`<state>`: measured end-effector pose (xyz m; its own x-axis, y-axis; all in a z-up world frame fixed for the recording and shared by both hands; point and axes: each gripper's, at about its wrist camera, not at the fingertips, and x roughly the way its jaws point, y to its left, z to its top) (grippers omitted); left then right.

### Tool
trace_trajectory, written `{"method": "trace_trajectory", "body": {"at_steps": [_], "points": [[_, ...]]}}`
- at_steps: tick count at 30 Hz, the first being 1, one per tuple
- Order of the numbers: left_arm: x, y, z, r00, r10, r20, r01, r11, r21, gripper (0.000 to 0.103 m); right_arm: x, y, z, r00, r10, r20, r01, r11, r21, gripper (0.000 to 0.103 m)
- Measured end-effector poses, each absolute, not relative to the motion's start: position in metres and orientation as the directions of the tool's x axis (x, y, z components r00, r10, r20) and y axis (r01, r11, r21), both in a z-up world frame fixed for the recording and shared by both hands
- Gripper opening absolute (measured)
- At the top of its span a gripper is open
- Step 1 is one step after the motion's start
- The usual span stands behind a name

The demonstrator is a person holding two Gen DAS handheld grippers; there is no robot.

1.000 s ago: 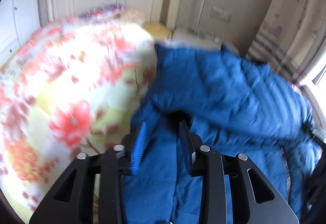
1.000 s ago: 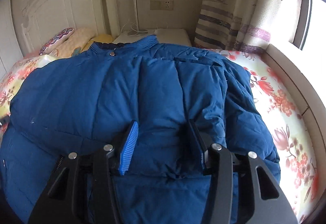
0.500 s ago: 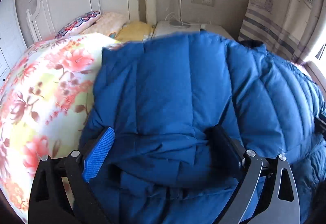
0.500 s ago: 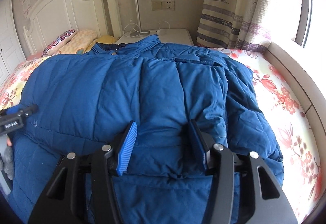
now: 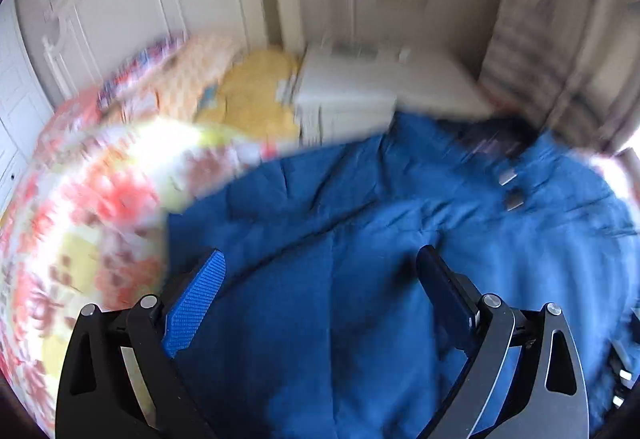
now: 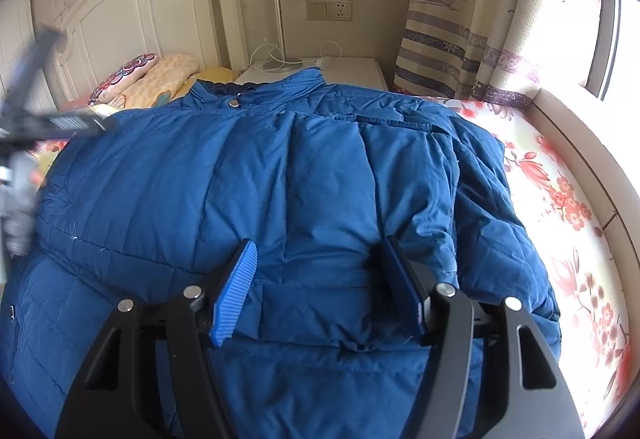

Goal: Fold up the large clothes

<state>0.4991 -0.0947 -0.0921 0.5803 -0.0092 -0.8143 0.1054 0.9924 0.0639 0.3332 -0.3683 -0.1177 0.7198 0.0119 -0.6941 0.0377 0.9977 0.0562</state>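
We see the blue jacket [image 6: 304, 175] lying lengthwise on the floral bed [image 6: 560, 191], collar toward the headboard [image 6: 132, 15], a fold between our right gripper [image 6: 320, 279]'s just-widening jaws, left gripper [image 5: 320, 279] spread wide above it.

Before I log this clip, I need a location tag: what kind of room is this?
A bedroom, most likely: a white headboard, pillows on a floral bedsheet, and a nightstand beside a curtained window.
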Motion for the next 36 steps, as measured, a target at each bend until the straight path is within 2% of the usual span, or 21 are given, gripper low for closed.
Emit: {"method": "trace_trajectory", "body": {"at_steps": [1,6,11,14,18,20,22,29,31,34,36], "points": [[0.502,-0.095,-0.107,0.586,-0.022,-0.810,0.114,0.992,0.056,0.099,0.333,-0.369,-0.118,0.722,0.022,-0.691,0.032,0.997,0.064,0.064],[0.495,-0.098,-0.109,0.637,-0.010,-0.770,0.114,0.990,0.082,0.099,0.329,-0.376,-0.115,0.739,0.058,-0.671,0.022,0.994,0.111,0.064],[0.491,-0.099,-0.109,0.651,-0.005,-0.759,0.108,0.990,0.086,0.099,0.313,-0.391,-0.086,0.809,0.084,-0.582,0.052,0.976,0.212,0.062],[0.488,-0.100,-0.109,0.659,0.005,-0.752,0.104,0.990,0.097,0.099,0.325,-0.382,-0.061,0.829,0.062,-0.556,0.031,0.987,0.157,0.064],[0.489,-0.098,-0.109,0.658,0.000,-0.753,0.104,0.990,0.091,0.099,0.382,-0.365,-0.057,0.784,-0.006,-0.621,0.035,0.999,0.035,0.066],[0.490,-0.098,-0.109,0.658,0.001,-0.753,0.104,0.990,0.092,0.099,0.414,-0.363,-0.081,0.724,-0.040,-0.689,0.055,0.999,-0.001,0.066],[0.490,-0.098,-0.109,0.658,-0.003,-0.753,0.104,0.991,0.088,0.099,0.435,-0.362,-0.117,0.651,-0.028,-0.759,0.025,1.000,-0.015,0.072],[0.492,-0.096,-0.109,0.655,-0.013,-0.755,0.105,0.992,0.074,0.099,0.435,-0.373,-0.114,0.671,0.024,-0.741,0.016,0.999,0.047,0.072],[0.492,-0.095,-0.109,0.658,-0.012,-0.753,0.105,0.992,0.076,0.099,0.427,-0.379,-0.103,0.677,0.028,-0.735,0.040,0.996,0.074,0.070],[0.492,-0.094,-0.109,0.658,-0.016,-0.753,0.105,0.992,0.070,0.099,0.388,-0.374,-0.076,0.759,0.009,-0.651,0.048,0.996,0.070,0.071],[0.492,-0.094,-0.109,0.658,-0.017,-0.753,0.105,0.992,0.069,0.099,0.367,-0.363,-0.071,0.776,-0.026,-0.631,0.035,0.999,0.001,0.076]]}}
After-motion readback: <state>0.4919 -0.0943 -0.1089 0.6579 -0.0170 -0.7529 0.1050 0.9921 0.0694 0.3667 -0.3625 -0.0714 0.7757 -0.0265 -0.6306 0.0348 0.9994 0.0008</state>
